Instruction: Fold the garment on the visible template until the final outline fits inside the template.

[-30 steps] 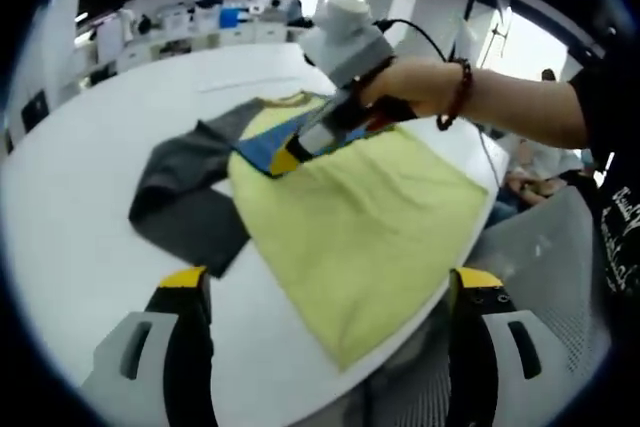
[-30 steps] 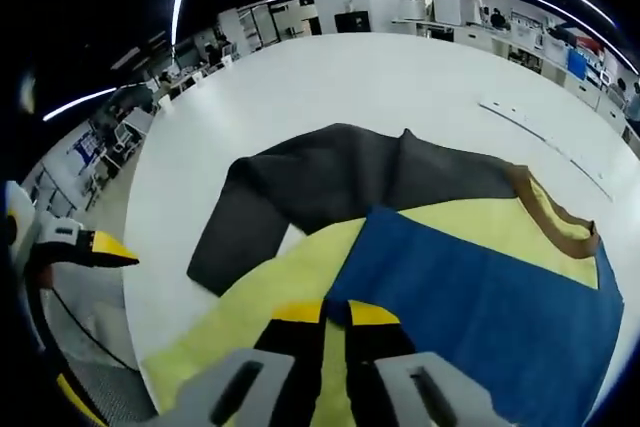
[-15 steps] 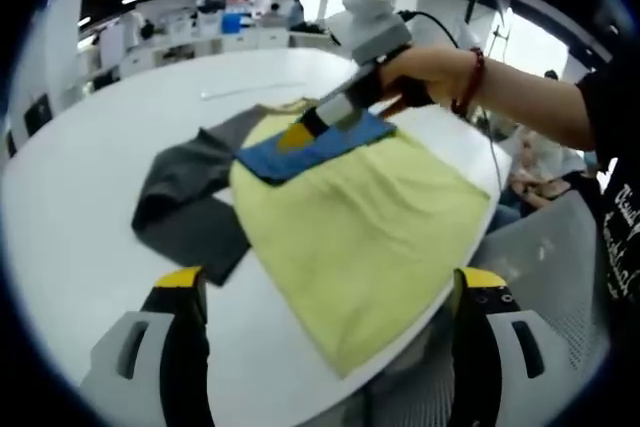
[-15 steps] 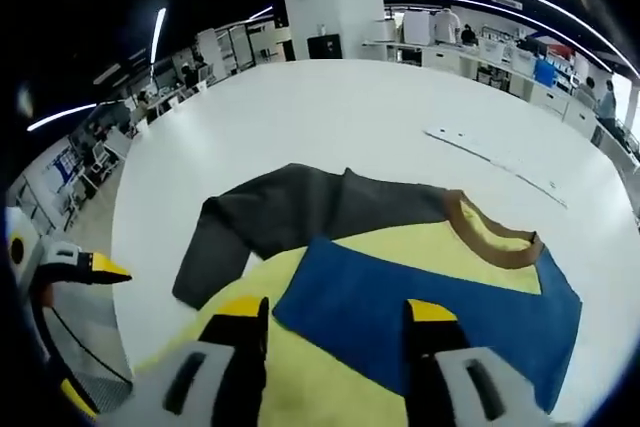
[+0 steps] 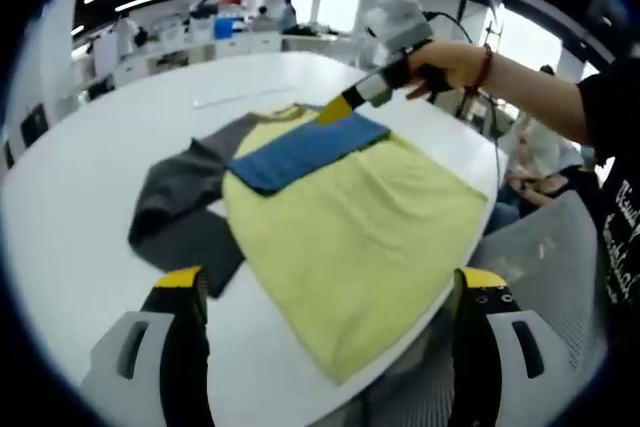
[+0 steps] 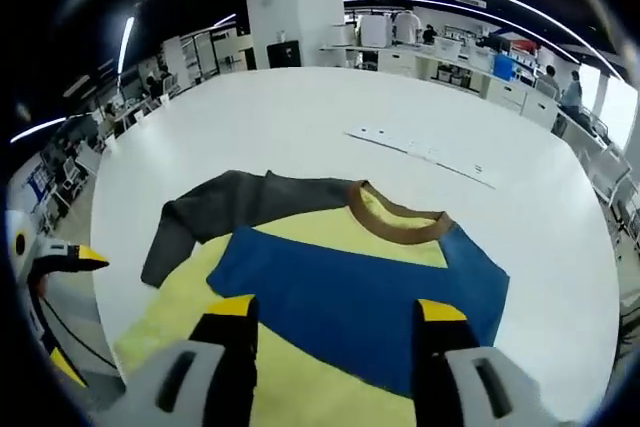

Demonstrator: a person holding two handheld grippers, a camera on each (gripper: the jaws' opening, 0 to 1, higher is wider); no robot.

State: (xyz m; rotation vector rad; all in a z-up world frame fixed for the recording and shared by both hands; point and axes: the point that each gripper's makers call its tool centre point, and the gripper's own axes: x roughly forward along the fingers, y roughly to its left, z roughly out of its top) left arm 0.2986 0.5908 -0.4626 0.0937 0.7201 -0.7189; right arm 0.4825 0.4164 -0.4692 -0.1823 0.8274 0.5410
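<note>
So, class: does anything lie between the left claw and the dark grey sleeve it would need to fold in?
Nothing visible does. The left claw hangs open over the near table edge, and only bare white table separates it from the grey sleeve. The right claw is away over the blue sleeve.

One garment, two grippers, one table.
A single garment lies on the one white table: one yellow body, one blue sleeve folded across it, one grey sleeve out at the side, one brown collar. Two grippers: left gripper, right gripper. One strip of paper near the table's far edge.
</note>
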